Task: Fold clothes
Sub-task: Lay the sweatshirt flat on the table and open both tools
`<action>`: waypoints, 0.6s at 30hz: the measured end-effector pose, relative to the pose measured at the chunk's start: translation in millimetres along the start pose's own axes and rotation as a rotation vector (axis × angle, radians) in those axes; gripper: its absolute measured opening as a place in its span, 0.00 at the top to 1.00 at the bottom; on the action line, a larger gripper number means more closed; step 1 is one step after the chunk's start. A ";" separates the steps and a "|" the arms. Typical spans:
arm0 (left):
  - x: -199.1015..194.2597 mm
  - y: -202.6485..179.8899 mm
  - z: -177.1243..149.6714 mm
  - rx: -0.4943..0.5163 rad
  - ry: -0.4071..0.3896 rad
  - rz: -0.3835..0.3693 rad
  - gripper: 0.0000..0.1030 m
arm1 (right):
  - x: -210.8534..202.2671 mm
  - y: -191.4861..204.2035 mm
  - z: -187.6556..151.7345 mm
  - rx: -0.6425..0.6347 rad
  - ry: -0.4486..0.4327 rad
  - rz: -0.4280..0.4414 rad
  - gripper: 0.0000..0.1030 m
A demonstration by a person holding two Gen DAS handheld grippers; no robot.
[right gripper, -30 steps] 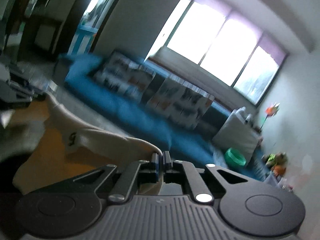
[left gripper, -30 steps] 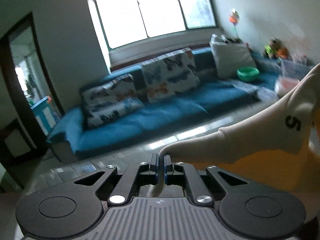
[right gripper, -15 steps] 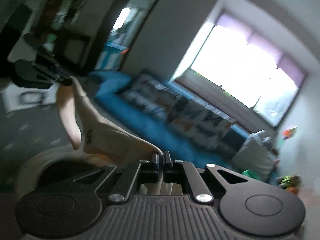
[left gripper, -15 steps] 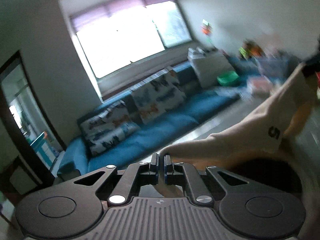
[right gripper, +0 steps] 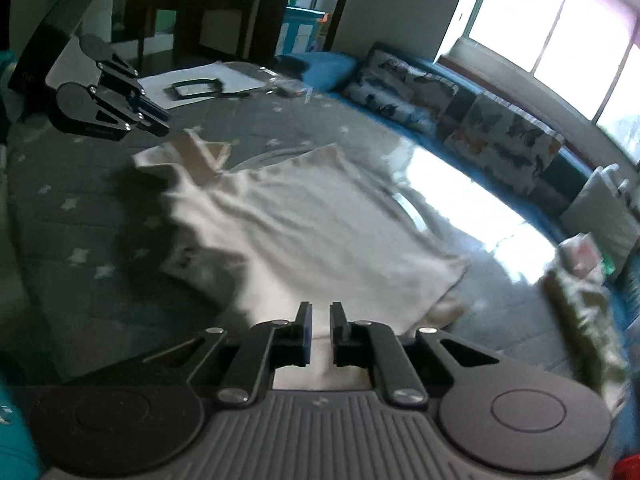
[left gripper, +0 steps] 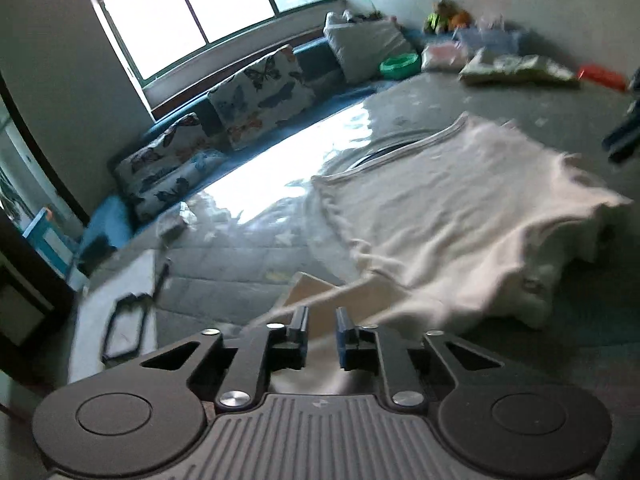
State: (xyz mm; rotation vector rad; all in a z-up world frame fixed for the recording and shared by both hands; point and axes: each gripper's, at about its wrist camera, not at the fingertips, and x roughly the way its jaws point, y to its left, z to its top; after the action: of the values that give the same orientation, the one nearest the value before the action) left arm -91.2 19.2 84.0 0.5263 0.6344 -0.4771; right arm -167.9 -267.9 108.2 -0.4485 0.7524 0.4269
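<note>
so the cream garment (left gripper: 460, 208) is lying spread out on the grey star-print mat (left gripper: 248, 256), roughly middle of it, with the blue sofa (right gripper: 440, 92) along the far side under the window.

both claws are just cracking apart right now. left gripper (left gripper: 321, 326) has a narrow gap and cloth is running between the jaws, looks loose rather than pinched. right gripper (right gripper: 320, 320) same story, narrow gap, the near edge of the fabric sitting in it, pads not visibly pressing.

what could go wrong imo: the cloth is soft and clingy, so if either hand pulls away while fabric is snagged on a pad, it'll drag the edge and wreck the lay. the right-hand end of the garment in the left view is already bunched and doubled under, which would bake a crooked crease into the next fold. the near-left corner also has a flap flipped over, same risk.

view differences: the right wrist cam shows the left gripper from outside, hanging just over the far-left corner, plus the papers (right gripper: 208, 76) beyond it. the left cam doesn't show the right gripper clearly, just a dark blurry shape at the right edge, but it does show the green bowl (left gripper: 400, 65) and clutter at the far end.
</note>
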 end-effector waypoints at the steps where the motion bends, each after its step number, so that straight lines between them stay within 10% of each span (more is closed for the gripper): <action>1: -6.7 -7.6 -4.6 0.002 -0.010 -0.026 0.82 | -1.1 4.7 -2.0 0.002 0.001 0.013 0.85; 9: -13.0 -73.3 -17.7 -0.026 -0.003 -0.187 0.51 | 10.6 52.3 -22.0 -0.132 0.025 0.000 0.52; 18: 23.8 -96.7 -2.1 -0.144 0.048 -0.169 0.52 | 25.3 37.2 -43.7 -0.052 0.060 -0.079 0.50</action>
State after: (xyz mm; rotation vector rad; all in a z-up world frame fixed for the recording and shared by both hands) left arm -129.7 -59.8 36.9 0.3499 0.7570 -0.5740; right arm -194.7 -255.1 53.0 -0.5402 0.7799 0.3606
